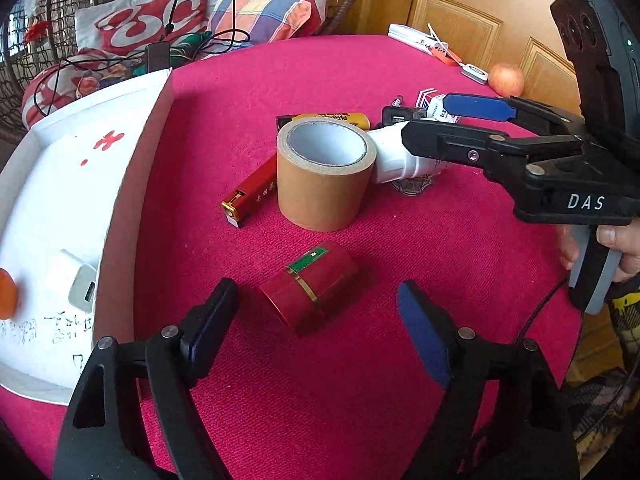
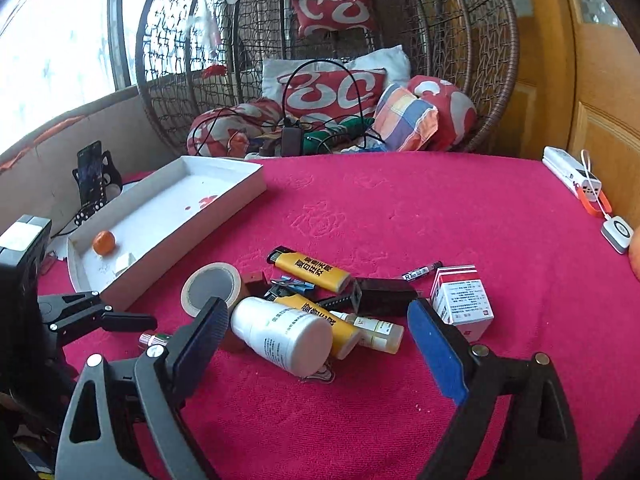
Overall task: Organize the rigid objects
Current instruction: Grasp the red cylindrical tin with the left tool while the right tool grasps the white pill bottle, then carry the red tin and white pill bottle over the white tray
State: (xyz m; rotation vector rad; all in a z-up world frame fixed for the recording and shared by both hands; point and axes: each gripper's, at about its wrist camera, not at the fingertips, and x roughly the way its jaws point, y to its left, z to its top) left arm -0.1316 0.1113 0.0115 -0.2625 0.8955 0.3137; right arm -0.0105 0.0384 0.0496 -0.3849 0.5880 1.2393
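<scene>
Lying sideways, red canister (image 1: 310,286) with gold band, green label.

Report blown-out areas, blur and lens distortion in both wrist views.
Left wrist view: white tray overexposed, its orange blurred; table edge bows. Right wrist view: window blown out; white bottle sharp; corners vignetted black.

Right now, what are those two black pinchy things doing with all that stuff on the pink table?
A person is tidying small things into the white tray. Both grippers are open and empty. The left gripper is lined up on the red tin lying on its side. The right gripper reaches around the white bottle in the pile.
</scene>
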